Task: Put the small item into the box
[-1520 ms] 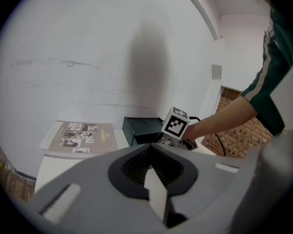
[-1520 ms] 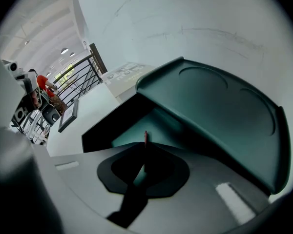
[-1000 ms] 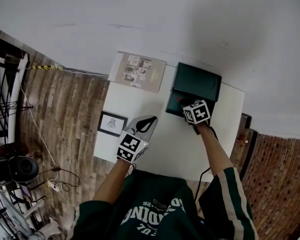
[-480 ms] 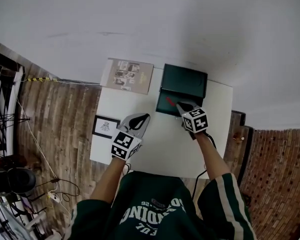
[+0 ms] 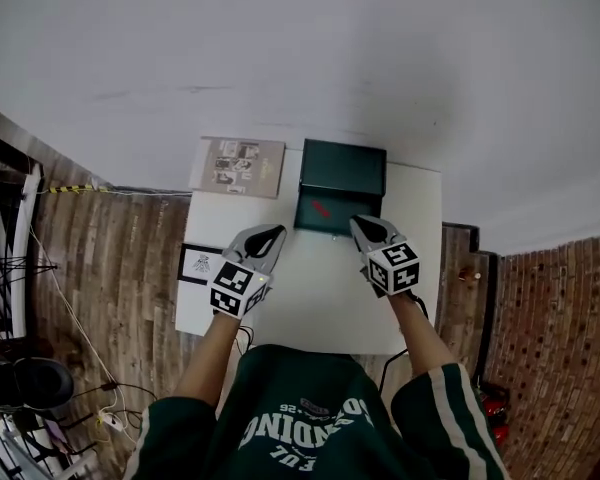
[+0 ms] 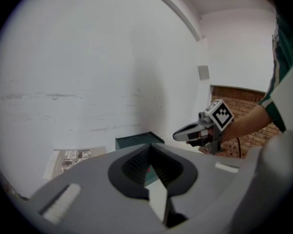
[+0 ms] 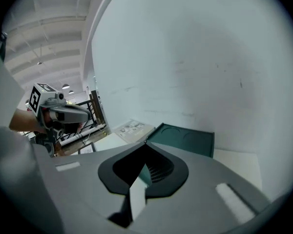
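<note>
here both bare forearms reach forward over the white table (image 5: 310,303), each hand gripping its tool from behind, the two tools angled slightly inward toward one another. the left gripper (image 5: 269,234) has its jaws pressed together at the tips with nothing between them, and the right gripper (image 5: 361,225) is the same, tips meeting and empty. the green box (image 5: 342,163) sits just ahead of them, between the two sets of tips, with its lid raised on the far side. the small red item (image 5: 320,209) lies inside the box, ahead of the left gripper and to the left of the right gripper's tips. a printed sheet (image 5: 239,165) lies beyond the left gripper, off to its left
</note>
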Motion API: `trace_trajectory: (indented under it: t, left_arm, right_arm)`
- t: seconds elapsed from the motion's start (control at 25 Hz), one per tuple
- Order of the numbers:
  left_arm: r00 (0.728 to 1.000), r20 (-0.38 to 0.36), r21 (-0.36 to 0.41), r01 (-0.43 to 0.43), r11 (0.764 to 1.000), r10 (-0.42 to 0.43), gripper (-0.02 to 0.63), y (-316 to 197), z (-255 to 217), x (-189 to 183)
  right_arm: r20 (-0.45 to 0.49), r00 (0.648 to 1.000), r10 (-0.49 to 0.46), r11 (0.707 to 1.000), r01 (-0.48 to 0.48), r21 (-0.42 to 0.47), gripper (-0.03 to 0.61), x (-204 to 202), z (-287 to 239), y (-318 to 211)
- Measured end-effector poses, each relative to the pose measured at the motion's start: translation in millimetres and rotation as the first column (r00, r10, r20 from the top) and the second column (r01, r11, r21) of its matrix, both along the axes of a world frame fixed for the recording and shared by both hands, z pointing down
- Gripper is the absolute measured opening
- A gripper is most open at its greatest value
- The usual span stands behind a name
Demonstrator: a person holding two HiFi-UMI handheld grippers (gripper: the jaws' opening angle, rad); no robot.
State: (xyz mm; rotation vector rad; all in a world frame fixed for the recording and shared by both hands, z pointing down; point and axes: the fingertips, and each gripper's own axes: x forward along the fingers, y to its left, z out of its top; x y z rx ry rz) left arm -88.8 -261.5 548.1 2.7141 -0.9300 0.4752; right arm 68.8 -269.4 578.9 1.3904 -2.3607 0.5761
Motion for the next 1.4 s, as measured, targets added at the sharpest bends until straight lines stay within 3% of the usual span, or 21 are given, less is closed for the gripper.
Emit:
trace_trajectory:
  t: [0.28,0.64,0.96,1.4]
  left_arm:
    - [1.000,-0.027,0.046,-0.011,0.999,0.013,0.052,-4,-25,9]
    - [0.997,-0.072,0.085,-0.036,0.996,0.042,0.052,-2,-50,26]
    - [0.994,-0.087,0.104,-0.053,0.993,0.062,0.052,2,-59,37]
    - [0.993,-0.094,0.105,-0.056,0.993,0.066,0.052,8,-61,42]
  right_arm:
    - [0.028,0.996,0.089,0.984,-0.092,0.156,0.002,25,-53,23]
    - [0.078,0.977,0.200,0.937,-0.214,0.275,0.002,52,-101,41]
    - [0.085,0.966,0.246,0.920,-0.260,0.293,0.002,66,-104,59]
    - [0.094,0.966,0.243,0.926,-0.259,0.275,0.002,61,-99,68]
